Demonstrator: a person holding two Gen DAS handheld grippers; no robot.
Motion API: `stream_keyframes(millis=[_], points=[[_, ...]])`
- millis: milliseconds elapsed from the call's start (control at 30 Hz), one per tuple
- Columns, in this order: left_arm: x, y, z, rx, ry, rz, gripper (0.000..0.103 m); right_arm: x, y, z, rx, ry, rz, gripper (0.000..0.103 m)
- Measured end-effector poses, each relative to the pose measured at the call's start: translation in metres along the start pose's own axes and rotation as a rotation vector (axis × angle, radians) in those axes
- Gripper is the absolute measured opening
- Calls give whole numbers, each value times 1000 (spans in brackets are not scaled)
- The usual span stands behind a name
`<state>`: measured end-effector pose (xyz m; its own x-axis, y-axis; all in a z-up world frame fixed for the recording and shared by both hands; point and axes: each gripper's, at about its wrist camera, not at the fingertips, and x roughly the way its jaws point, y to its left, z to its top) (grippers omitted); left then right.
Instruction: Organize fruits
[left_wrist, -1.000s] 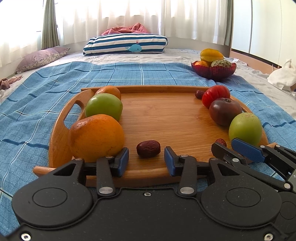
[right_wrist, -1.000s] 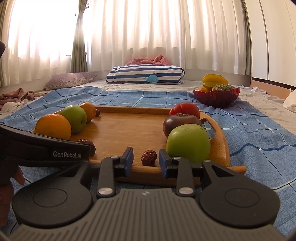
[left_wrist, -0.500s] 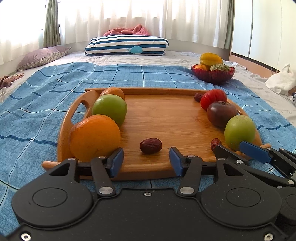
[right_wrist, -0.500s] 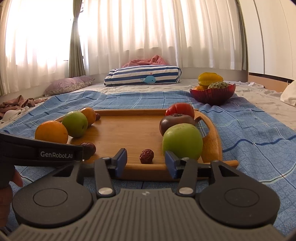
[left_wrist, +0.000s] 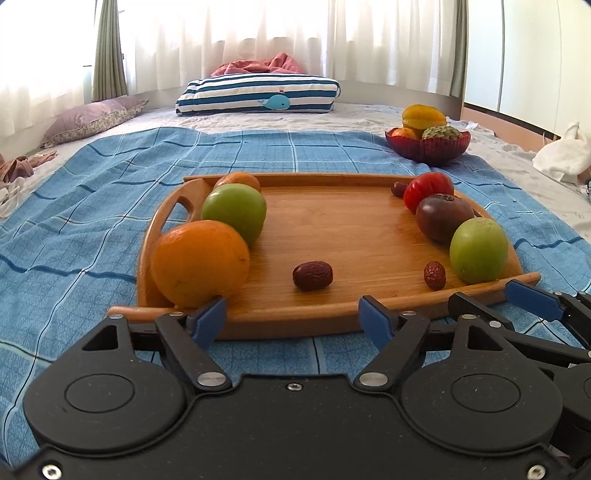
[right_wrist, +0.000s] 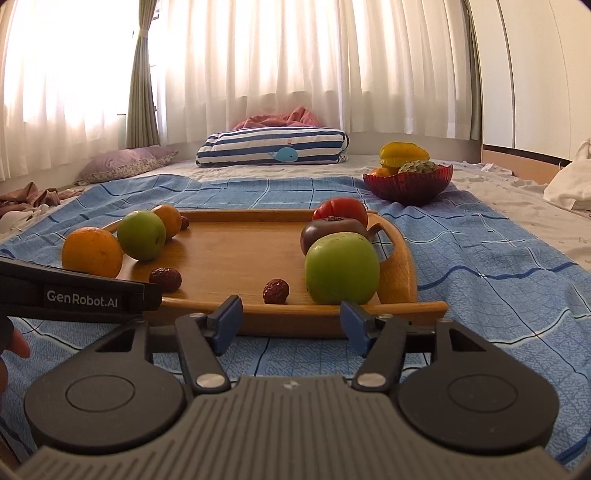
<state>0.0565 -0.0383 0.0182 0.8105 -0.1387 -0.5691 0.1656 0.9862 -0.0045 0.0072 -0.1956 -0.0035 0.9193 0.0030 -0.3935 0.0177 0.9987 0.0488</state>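
Observation:
A wooden tray (left_wrist: 351, 221) lies on the blue blanket. Along its left side sit an orange (left_wrist: 201, 263), a green apple (left_wrist: 234, 213) and a second orange (left_wrist: 238, 181). Along its right side sit a red tomato (left_wrist: 428, 189), a dark tomato (left_wrist: 443, 217) and a green apple (left_wrist: 478, 249). Two red dates (left_wrist: 313, 275) (left_wrist: 434, 275) lie near the front rim, a third (left_wrist: 398, 189) at the back right. My left gripper (left_wrist: 293, 323) is open and empty just before the front rim. My right gripper (right_wrist: 291, 323) is open and empty before the tray (right_wrist: 240, 251), facing a date (right_wrist: 276, 291).
A red bowl (left_wrist: 428, 142) with starfruit and other fruit stands beyond the tray at the back right. A striped pillow (left_wrist: 258, 92) and a purple pillow (left_wrist: 92, 118) lie farther back. A white cloth (left_wrist: 561, 155) lies at the right edge.
Both grippers have drawn back from the tray and opened wider. The dates they pointed at stay on the tray.

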Motion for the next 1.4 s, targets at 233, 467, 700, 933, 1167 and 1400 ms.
stream_keyframes(millis=[233,467,700,933,1167,1400], points=[[-7,11,-7,-42,5,-15,87,-3,6,-4,-16,17,0,80],[-11,11,-17,-17,4,21,88,-2,16,-12,-44,39,4,86],[-5,21,-24,-31,35,54,89,5,12,-15,-12,80,-38,89],[0,23,-31,-5,48,80,94,8,11,-16,-24,107,-54,94],[8,27,-31,-19,78,57,103,18,4,-8,3,190,-56,101],[9,28,-33,-18,70,59,103,21,5,-7,-22,218,-61,103]])
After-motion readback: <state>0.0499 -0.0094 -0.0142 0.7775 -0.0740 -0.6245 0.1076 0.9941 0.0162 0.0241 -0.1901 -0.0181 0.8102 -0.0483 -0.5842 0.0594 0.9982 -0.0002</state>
